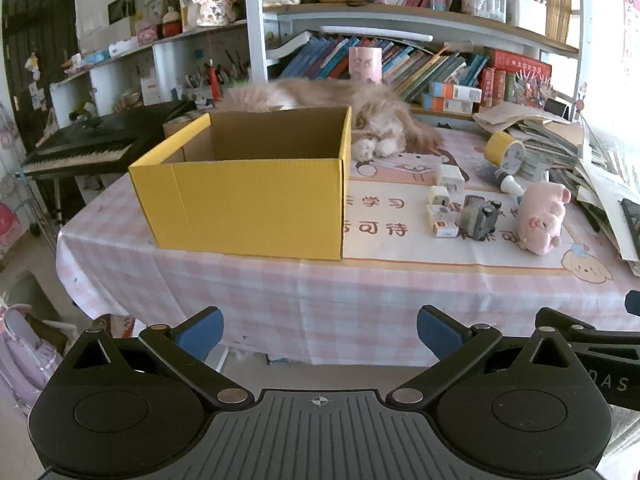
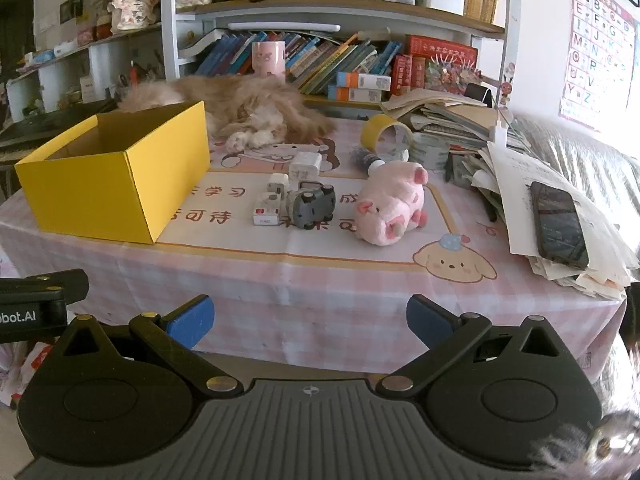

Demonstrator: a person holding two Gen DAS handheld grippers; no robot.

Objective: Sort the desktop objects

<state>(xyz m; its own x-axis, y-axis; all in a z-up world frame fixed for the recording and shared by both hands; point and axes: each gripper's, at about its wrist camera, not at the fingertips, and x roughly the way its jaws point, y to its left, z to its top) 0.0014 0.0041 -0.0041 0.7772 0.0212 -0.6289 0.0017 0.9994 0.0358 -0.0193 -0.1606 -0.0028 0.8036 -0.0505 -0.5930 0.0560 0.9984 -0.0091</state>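
An open yellow cardboard box [image 1: 248,196] [image 2: 116,184] stands on the left of the table; what I see of its inside is bare. Right of it lie a pink plush pig [image 1: 542,216] [image 2: 390,204], a grey toy car [image 1: 480,216] [image 2: 312,204], white chargers [image 1: 442,204] [image 2: 276,196] and a yellow tape roll [image 1: 505,152] [image 2: 386,134]. My left gripper [image 1: 320,334] and right gripper [image 2: 310,324] are both open and empty, held off the table's front edge.
A fluffy cat [image 1: 360,108] [image 2: 248,112] lies behind the box. Piles of papers and books with a black phone [image 2: 560,224] fill the right side. Bookshelves [image 2: 340,12] stand behind; a keyboard piano [image 1: 92,144] is at the left.
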